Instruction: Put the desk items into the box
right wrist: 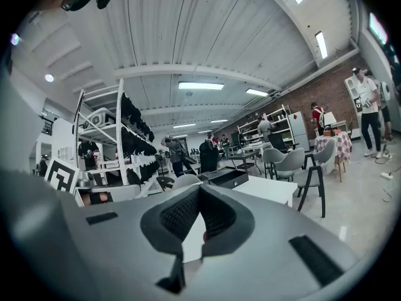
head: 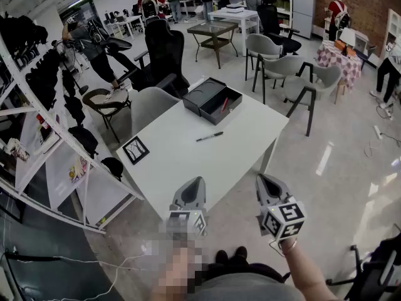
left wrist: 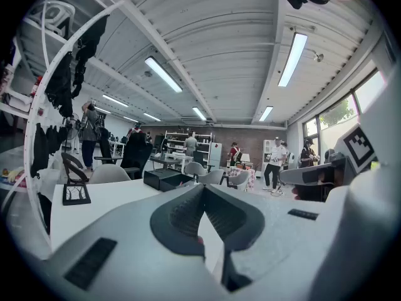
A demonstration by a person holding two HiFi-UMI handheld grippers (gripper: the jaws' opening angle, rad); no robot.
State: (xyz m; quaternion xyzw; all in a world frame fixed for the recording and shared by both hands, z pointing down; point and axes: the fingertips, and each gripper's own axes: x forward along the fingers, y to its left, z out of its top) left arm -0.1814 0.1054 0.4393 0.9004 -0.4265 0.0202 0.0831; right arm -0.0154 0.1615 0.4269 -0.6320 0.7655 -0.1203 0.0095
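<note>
Pen: we see the black pen (head: 209,137) lying flat near the middle of the white table (head: 182,168), well apart from both grippers and short of the box.
Box: the black box (head: 216,115) sits open at the table's far end, its lid part beside it; something red already lies inside, though we cannot tell what it is.
Left gripper: our left gripper (head: 195,183) hangs over the near table edge, roughly level, jaws pressed together with nothing between them.
Right gripper: our right gripper (head: 264,182) sits just off the near corner, jaws likewise closed and empty.
Step in hand: we judge this to be the reach for the pen, with no grip made yet.
Doing it well: we should open the jaws before arriving, come in low across the pen's narrow width, and pinch near its middle so that it does not pivot.
Marker card: the patterned card (head: 135,150) lies near the left edge, clear of the line to the pen.
Edges: the pen is well inside every table edge, so a slight nudge should not push it off.
Open room: the tabletop between us and the box is bare, and the grey chair (head: 150,105) stands beyond the far left side.
</note>
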